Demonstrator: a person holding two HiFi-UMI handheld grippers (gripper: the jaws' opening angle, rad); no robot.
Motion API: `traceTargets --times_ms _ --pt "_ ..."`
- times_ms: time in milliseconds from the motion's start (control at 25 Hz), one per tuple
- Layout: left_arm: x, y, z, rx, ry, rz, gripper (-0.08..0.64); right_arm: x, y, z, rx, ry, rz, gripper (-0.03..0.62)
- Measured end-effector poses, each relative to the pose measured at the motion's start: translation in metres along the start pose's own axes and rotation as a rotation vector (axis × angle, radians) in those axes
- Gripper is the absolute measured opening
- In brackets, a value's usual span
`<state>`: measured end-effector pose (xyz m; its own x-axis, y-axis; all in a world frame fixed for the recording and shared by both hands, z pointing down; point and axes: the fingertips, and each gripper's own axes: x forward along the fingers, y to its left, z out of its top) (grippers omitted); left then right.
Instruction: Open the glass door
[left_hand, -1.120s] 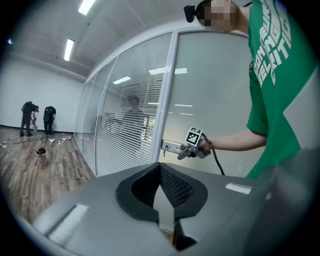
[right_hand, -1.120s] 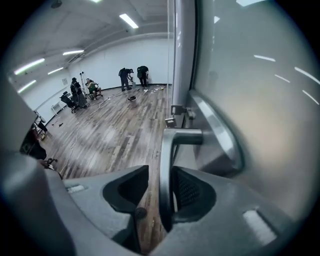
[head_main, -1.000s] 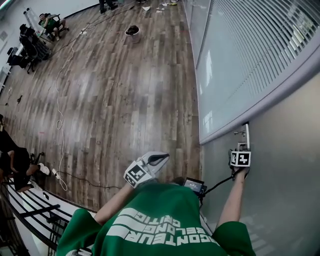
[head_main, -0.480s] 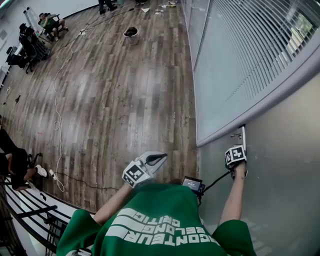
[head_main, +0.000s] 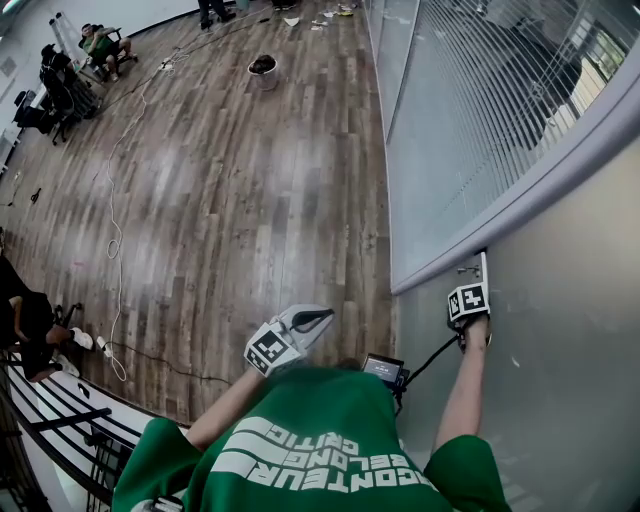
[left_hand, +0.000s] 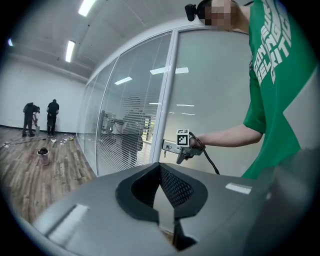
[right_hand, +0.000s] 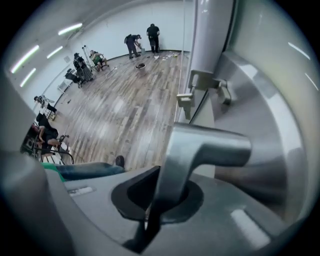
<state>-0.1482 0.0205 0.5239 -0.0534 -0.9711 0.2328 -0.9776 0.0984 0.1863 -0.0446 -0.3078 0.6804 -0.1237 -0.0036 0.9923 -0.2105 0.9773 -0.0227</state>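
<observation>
- Floor (head_main: 230, 180): brown and grey wood planks; white cable (head_main: 112, 245) at 9 o'clock.
- Shirt (head_main: 320, 450): green, white lettering.
- Left tongs (head_main: 320, 318): pale grey, black-and-white square markers.
- Handle (right_hand: 202, 142): brushed silver.
- Door (head_main: 560, 340): frosted pale grey.
- Blinds (head_main: 480, 100) at 1 o'clock: white horizontal slats.

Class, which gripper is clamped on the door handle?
The right gripper, fingers shut on the metal handle; the left gripper holds nothing.

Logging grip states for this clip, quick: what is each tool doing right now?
Left tool: closed, nothing in it.
Right tool: closed on the door handle.
</observation>
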Motion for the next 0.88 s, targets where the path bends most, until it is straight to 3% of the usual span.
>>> traceTargets --times_ms 200,480,600,880 --pt "-0.005 -0.005 -0.006 -0.018 0.003 0.021 0.012 0.0 0.002 0.002 -0.022 -0.002 -0.009 -0.006" --pt "0.001 -0.016 -0.014 -0.034 0.012 0.012 0.012 0.002 0.004 0.009 -0.022 -0.08 0.001 -0.006" --pt "0.005 -0.022 -0.018 -0.04 0.017 0.002 0.012 -0.003 0.007 0.017 -0.026 -0.192 -0.01 -0.006" --pt "0.019 -0.033 -0.02 -0.047 0.027 -0.026 0.012 0.002 0.005 0.046 -0.073 -0.558 -0.044 -0.006"
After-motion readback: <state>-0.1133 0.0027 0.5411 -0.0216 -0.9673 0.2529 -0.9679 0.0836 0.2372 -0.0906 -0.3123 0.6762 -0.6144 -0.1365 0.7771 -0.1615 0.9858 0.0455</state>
